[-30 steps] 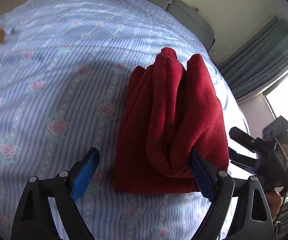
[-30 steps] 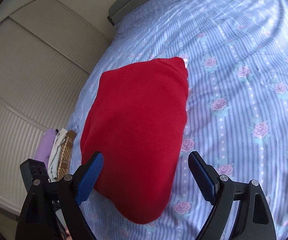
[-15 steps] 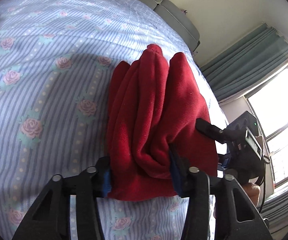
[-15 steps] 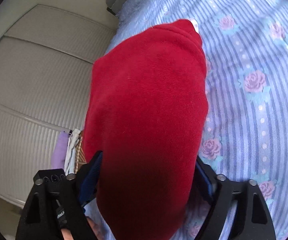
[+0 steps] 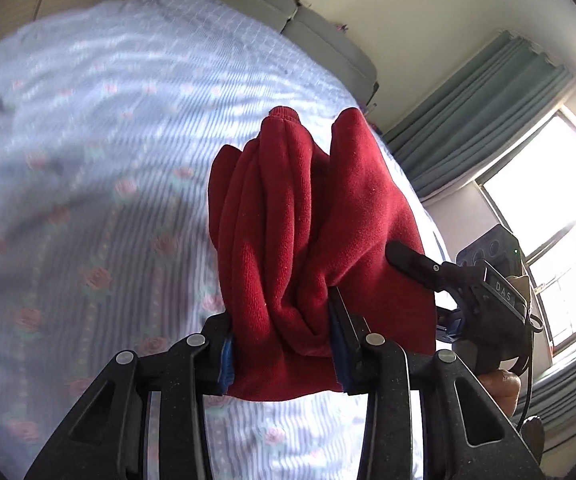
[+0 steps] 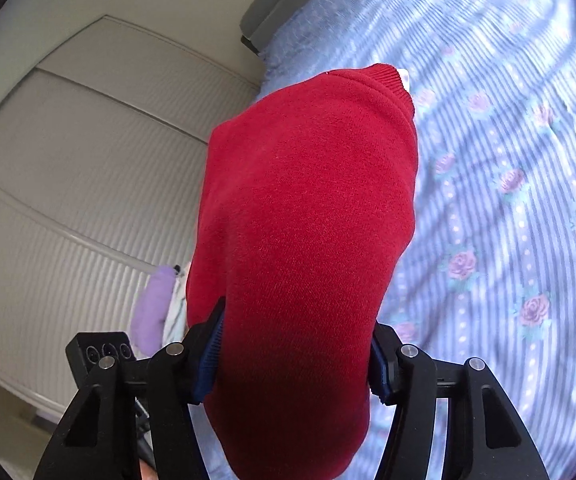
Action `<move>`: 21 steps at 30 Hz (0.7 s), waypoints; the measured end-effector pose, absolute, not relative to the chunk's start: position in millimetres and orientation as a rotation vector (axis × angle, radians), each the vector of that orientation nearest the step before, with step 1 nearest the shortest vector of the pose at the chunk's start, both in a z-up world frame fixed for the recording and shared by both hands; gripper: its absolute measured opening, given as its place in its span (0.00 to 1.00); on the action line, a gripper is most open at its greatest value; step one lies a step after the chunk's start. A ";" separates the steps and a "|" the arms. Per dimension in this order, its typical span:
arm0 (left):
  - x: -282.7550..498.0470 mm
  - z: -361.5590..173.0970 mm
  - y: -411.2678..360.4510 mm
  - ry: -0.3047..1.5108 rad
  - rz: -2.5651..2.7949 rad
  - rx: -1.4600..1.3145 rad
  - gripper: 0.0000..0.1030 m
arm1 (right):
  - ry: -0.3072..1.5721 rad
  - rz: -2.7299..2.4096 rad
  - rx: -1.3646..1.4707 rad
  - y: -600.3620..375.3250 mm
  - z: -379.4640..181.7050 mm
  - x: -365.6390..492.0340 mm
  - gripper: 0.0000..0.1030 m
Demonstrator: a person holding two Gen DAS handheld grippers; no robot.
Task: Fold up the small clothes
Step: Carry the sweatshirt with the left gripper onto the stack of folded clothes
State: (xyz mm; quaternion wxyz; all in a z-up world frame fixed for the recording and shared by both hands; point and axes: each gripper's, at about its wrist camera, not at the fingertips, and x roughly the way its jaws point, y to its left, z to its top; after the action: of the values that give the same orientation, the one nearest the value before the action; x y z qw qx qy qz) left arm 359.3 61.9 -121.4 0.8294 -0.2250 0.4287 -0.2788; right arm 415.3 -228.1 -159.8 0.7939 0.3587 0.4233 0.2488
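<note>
A folded red sweater [image 5: 307, 220] hangs bunched in thick folds above the bed, its ribbed hem at the far end. My left gripper [image 5: 282, 344] has its blue pads pressed into the near edge of the folds, and its jaws are still closing. In the right wrist view the same sweater [image 6: 307, 220] fills the middle as a smooth red bundle. My right gripper [image 6: 295, 360] squeezes that bundle from both sides, jaws closing too. The right gripper's black finger [image 5: 411, 260] lies against the cloth's right side in the left wrist view.
A blue striped sheet with pink roses [image 5: 88, 160] covers the bed below. A grey headboard [image 5: 288, 12] stands at the far end. Green curtains [image 5: 467, 120] and a bright window are on the right. White wardrobe doors [image 6: 68, 180] and a purple garment pile [image 6: 152, 308] are on the left.
Both grippers went from open beside the sweater to shut on it, the left one first. The sweater's near end has risen off the sheet with them.
</note>
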 end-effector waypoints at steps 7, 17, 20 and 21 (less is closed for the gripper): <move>342.8 -38.6 123.1 0.806 -0.554 -0.433 0.37 | 0.817 0.601 0.727 -172.8 -75.5 405.8 0.58; 328.3 47.8 281.5 0.703 -0.380 -0.399 0.37 | 0.757 0.716 0.713 -2.1 10.6 414.9 0.58; 329.6 58.8 340.0 0.692 -0.319 -0.404 0.37 | 0.765 0.759 0.703 59.3 24.9 423.8 0.58; 326.9 61.3 355.4 0.689 -0.300 -0.407 0.37 | 0.771 0.773 0.697 79.9 28.2 428.1 0.58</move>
State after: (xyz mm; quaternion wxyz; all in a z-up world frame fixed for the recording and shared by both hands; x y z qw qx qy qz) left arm 326.9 355.4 61.3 0.9100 -0.1973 0.3343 -0.1455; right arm 428.1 79.9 28.2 0.7976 0.3248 0.3589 0.3600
